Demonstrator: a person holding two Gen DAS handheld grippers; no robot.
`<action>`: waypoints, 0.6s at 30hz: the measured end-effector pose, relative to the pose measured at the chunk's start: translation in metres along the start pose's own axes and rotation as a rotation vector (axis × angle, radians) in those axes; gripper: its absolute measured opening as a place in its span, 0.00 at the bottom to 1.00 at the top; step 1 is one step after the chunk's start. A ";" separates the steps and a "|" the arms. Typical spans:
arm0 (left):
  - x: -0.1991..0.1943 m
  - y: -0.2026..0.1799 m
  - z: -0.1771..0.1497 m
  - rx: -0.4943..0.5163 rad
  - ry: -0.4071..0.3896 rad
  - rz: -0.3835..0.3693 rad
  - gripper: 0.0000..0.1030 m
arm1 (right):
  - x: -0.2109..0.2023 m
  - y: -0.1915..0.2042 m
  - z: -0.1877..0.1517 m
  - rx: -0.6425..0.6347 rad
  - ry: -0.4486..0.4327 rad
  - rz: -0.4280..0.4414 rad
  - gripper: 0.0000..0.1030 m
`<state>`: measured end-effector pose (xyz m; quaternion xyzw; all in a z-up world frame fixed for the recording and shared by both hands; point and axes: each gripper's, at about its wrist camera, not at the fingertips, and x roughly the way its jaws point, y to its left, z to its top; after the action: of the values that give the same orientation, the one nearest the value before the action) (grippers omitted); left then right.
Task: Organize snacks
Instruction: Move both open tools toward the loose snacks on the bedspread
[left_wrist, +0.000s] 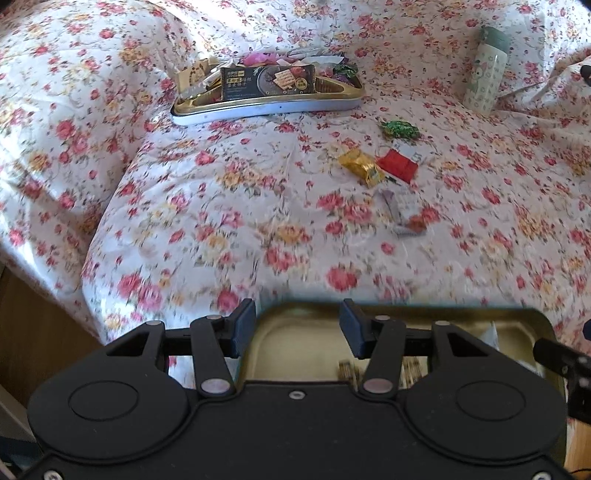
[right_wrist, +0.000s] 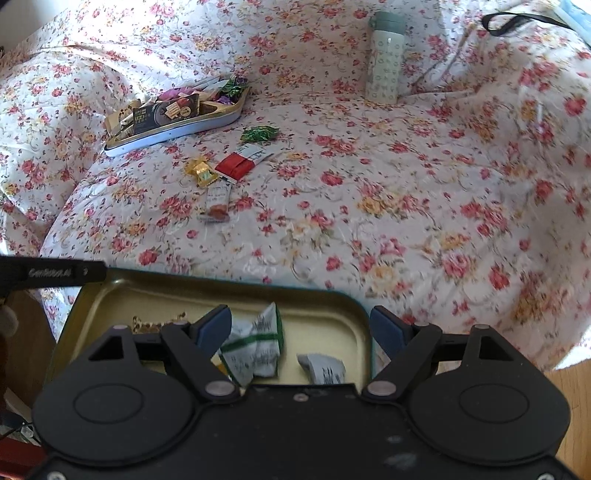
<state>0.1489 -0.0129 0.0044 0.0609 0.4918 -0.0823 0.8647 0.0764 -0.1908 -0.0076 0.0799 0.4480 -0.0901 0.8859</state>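
Note:
A gold tin tray (left_wrist: 258, 110) heaped with snack packets lies at the back of the floral bed; it also shows in the right wrist view (right_wrist: 192, 123). Loose snacks lie in front of it: a green candy (left_wrist: 400, 129), a gold packet (left_wrist: 362, 168), a red packet (left_wrist: 397, 166) and a grey packet (left_wrist: 400, 214). A second gold tin (right_wrist: 332, 295) sits at the bed's near edge with white-green packets (right_wrist: 258, 347) inside. My left gripper (left_wrist: 297, 332) is open and empty above that tin (left_wrist: 303, 332). My right gripper (right_wrist: 301, 328) is open above the packets.
A pale green patterned bottle (left_wrist: 485, 70) stands at the back right, also in the right wrist view (right_wrist: 384, 59). A black strap (right_wrist: 517, 20) lies at the far right. Wooden floor (left_wrist: 37, 332) shows beside the bed.

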 end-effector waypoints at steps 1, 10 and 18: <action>0.005 0.000 0.005 0.003 0.002 -0.001 0.56 | 0.004 0.001 0.003 -0.003 0.004 0.001 0.84; 0.054 -0.010 0.045 0.028 0.036 -0.025 0.56 | 0.043 0.004 0.029 -0.007 0.059 -0.009 0.84; 0.096 -0.013 0.083 0.030 0.033 -0.058 0.56 | 0.066 0.003 0.055 -0.005 0.055 -0.002 0.84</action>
<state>0.2644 -0.0494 -0.0365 0.0610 0.5061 -0.1137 0.8528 0.1588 -0.2063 -0.0286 0.0794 0.4725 -0.0877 0.8733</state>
